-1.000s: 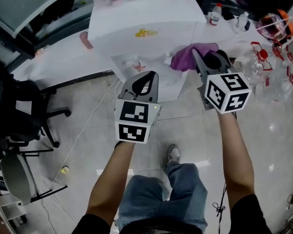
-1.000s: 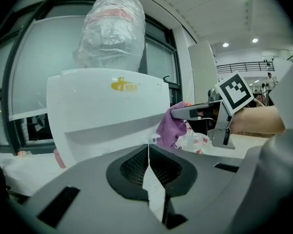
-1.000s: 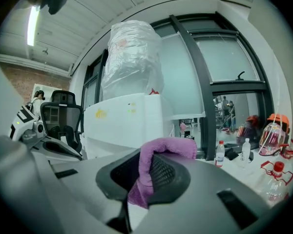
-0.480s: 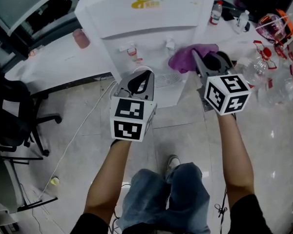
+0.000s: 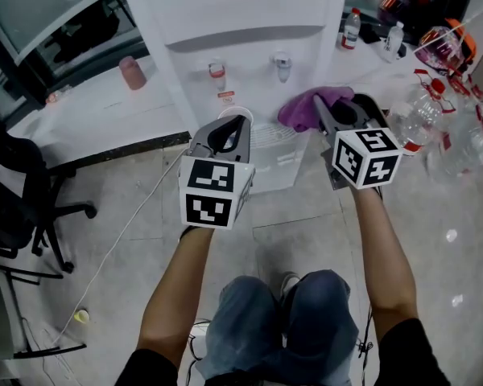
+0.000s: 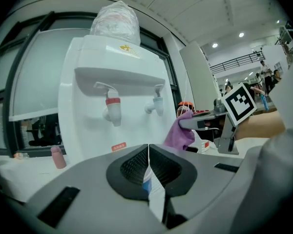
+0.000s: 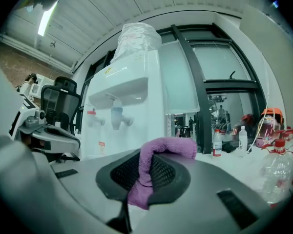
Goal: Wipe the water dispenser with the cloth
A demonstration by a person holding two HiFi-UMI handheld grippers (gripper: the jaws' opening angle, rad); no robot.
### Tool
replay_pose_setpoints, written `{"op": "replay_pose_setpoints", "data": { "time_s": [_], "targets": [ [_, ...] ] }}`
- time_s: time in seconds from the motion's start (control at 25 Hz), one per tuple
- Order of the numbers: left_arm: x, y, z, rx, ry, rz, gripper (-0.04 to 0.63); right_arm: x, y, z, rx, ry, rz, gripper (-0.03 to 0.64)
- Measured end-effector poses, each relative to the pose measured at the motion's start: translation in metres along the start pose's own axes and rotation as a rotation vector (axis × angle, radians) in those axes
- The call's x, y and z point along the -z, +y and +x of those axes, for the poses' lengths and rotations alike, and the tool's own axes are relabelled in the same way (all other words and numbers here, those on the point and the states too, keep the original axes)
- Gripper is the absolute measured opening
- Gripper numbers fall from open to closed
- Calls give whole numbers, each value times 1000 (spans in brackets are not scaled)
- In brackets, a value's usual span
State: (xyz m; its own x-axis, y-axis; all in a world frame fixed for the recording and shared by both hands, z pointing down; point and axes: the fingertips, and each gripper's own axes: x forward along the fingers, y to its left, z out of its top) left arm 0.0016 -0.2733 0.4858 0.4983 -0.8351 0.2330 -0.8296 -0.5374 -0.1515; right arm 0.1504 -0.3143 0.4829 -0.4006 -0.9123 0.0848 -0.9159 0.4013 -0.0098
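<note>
The white water dispenser [image 5: 249, 22] stands straight ahead, with a red tap [image 5: 217, 75] and a pale blue tap [image 5: 282, 61] on its front. My right gripper [image 5: 338, 112] is shut on a purple cloth [image 5: 304, 107] and holds it just right of the dispenser's drip tray, below the blue tap. In the right gripper view the cloth [image 7: 156, 167] drapes over the closed jaws, with the dispenser [image 7: 129, 106] beyond. My left gripper [image 5: 233, 129] is shut and empty, in front of the drip tray. Its own view shows the dispenser [image 6: 112, 82] and the cloth [image 6: 179, 133].
A white table [image 5: 88, 111] with a pink cup [image 5: 130, 72] runs to the dispenser's left. Black office chairs [image 5: 20, 207] stand at the far left. Clear plastic bottles [image 5: 414, 119] crowd the right side. A cable [image 5: 125, 227] trails over the tiled floor.
The view has shifted, so the dispenser's front and both taps now show fully. Both grippers stay before it, and the right one has edged slightly left with the cloth.
</note>
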Motion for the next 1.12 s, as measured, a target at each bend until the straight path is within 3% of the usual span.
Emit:
{"op": "replay_pose_setpoints", "data": {
  "time_s": [0.68,0.88,1.12],
  "targets": [
    [28,11,-14,-36,-20,28,28,78,3,2,22,91,11,41],
    [31,20,-21,-62,-12,26,28,64,15,-2,-1,72,-8,41],
    [16,28,-30,-66,-20,33,28,-1,52,-24,-88,-50,-44,41]
  ]
}}
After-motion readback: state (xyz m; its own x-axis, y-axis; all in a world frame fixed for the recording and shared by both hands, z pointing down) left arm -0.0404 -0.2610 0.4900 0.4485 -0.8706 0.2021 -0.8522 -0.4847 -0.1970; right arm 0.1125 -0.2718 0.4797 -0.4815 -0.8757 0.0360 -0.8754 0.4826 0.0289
